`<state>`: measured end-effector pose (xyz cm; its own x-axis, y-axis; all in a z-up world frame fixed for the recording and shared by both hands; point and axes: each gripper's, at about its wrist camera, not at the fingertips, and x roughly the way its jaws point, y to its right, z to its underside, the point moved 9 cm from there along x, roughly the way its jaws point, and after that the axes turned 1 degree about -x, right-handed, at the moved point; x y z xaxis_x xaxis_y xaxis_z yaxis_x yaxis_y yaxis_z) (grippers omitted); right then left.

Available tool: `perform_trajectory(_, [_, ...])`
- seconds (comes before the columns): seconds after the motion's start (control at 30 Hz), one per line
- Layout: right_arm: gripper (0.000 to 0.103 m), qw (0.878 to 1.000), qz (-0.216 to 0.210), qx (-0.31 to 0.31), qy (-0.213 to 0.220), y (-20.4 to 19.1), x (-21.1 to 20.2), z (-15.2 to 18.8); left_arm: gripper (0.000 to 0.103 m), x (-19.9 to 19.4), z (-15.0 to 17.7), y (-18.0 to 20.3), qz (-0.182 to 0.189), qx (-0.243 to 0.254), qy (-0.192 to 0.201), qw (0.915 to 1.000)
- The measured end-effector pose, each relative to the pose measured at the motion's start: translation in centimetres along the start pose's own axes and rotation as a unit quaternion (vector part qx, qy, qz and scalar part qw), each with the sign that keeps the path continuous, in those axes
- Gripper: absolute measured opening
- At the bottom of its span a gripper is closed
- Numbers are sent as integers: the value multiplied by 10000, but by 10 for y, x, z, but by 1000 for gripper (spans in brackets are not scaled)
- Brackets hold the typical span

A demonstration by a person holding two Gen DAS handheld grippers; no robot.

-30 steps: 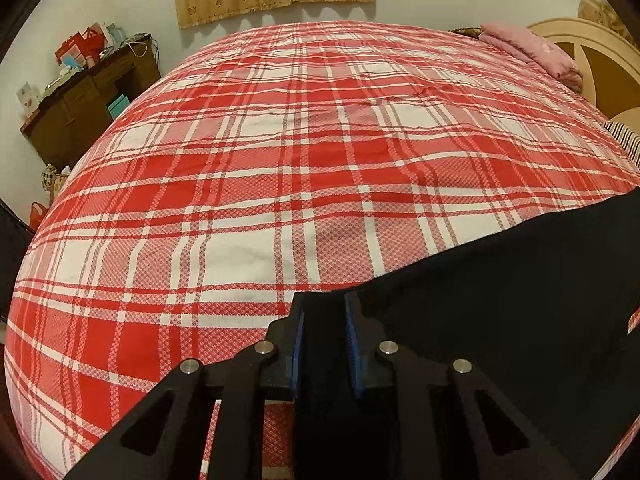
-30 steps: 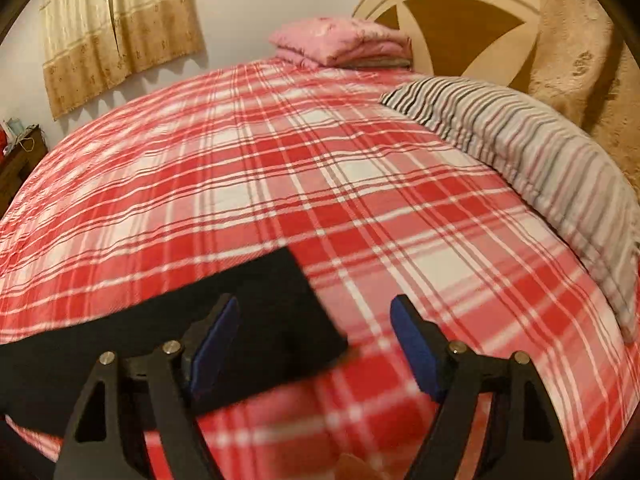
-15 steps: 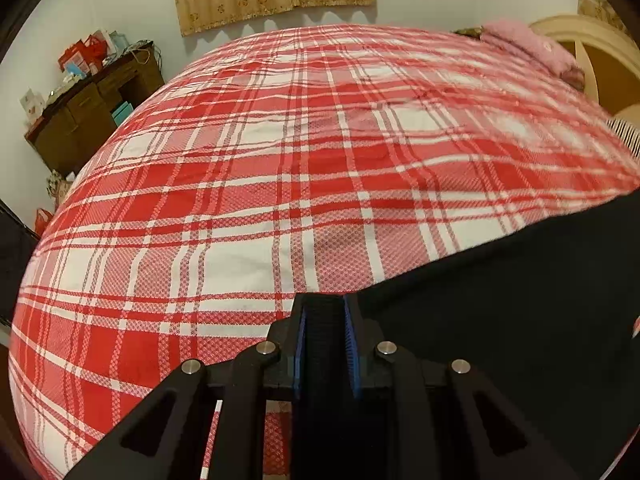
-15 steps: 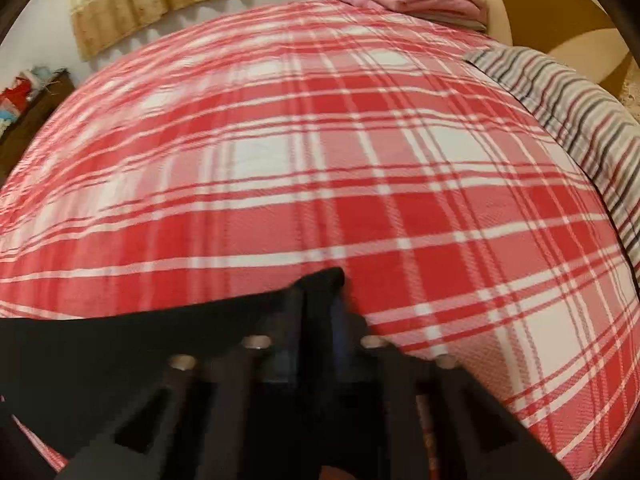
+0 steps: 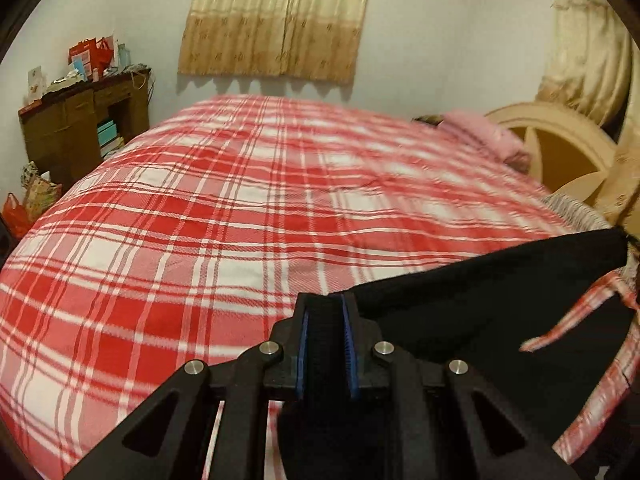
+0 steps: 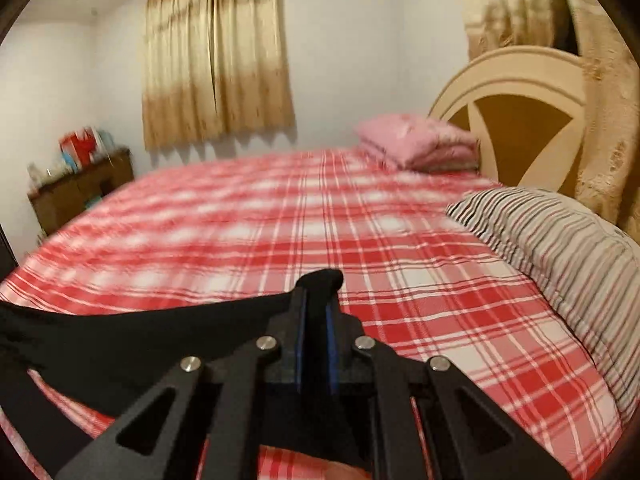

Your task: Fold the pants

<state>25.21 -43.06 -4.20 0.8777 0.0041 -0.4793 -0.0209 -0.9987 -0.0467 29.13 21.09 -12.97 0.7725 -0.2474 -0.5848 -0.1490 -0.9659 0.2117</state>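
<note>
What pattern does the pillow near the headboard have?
The pillow has dark and pale stripes, clearest in the right wrist view.

Your right gripper (image 6: pixel 316 320) has its blue-padded jaws pinched together on a corner of the black fabric pants (image 6: pixel 132 344), and a small tip of the cloth pokes out just past the pads. From the grip the garment stretches away to the gripper's left, hanging above the red and white plaid bedspread (image 6: pixel 400 264). Ahead and to the right of the gripper lies a black and white striped pillow (image 6: pixel 560 248). Farther ahead sits a folded pink blanket (image 6: pixel 420 144) beside the rounded beige headboard (image 6: pixel 520 92). Tan curtains (image 6: pixel 212 60) hang on the far wall.
</note>
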Motion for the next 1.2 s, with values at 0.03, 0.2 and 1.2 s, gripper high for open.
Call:
perform_trajectory(0.03, [11,9999,-7,63,132,4,-15,4,15,-8,5,1,63,2,57,10000])
perform_trajectory(0.2, [11,9987,-71,415,284,26,-52,39,15,-35,37,4,397,20,181,9990])
perform_trajectory(1.2, [53,9890,674,1298,-209,64,-142,158,54,-102,164,-42,-767,1352,-587,9861])
